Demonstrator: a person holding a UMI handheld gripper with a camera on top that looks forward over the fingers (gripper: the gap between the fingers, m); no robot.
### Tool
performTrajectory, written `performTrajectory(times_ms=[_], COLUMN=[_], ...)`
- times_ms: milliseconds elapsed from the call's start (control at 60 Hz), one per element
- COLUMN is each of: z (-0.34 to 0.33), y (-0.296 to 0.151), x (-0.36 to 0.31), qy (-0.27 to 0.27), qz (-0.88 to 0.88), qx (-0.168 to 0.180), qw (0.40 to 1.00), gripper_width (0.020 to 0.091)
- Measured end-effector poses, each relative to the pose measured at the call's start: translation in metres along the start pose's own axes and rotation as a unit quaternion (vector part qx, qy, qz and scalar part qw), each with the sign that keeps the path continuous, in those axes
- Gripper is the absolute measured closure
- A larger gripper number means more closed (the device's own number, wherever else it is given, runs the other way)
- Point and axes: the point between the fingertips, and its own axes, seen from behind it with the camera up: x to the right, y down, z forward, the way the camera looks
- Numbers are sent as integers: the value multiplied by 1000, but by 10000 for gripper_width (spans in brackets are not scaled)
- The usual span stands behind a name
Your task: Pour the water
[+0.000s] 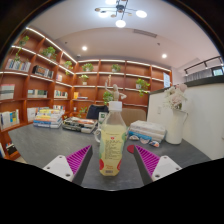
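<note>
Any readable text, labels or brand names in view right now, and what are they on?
None can be read.
Bottle, between the open tool fingers: pale label, print too small to read.
Boxes on the table: markings blurred.
Books on the shelves: nothing legible.

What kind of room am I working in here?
Probably an office or showroom-like room: lit wall shelves with books and potted plants, a grey table with boxes, a white vase. A bottle stands between the open gripper fingers, gaps either side.
</note>
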Motion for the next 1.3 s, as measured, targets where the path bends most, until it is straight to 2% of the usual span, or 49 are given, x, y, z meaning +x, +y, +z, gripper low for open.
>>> performTrajectory(times_ms=[200,250,367,417,450,567,633,650,983,1083,1167,1300], z=[48,57,66,70,70,70,70,69,67,73,91,127], y=[-3,-4,-5,-3,-3,-5,-5,-5,-8,-22,-23,-29], x=[-9,-7,6,7,6,3,3,4,12,54,91,141], qy=[8,15,23,22,20,12,15,15,14,49,78,116], qz=[0,3,7,14,22,24,25,25,-8,-113,-220,-404], qx=[3,6,11,10,12,16,18,17,0,-10,-39,-74], qw=[1000,1000,1000,1000,1000,1000,999,999,1000,992,972,905], gripper_width=[267,296,434,568,583,703,714,751,755,756,756,755])
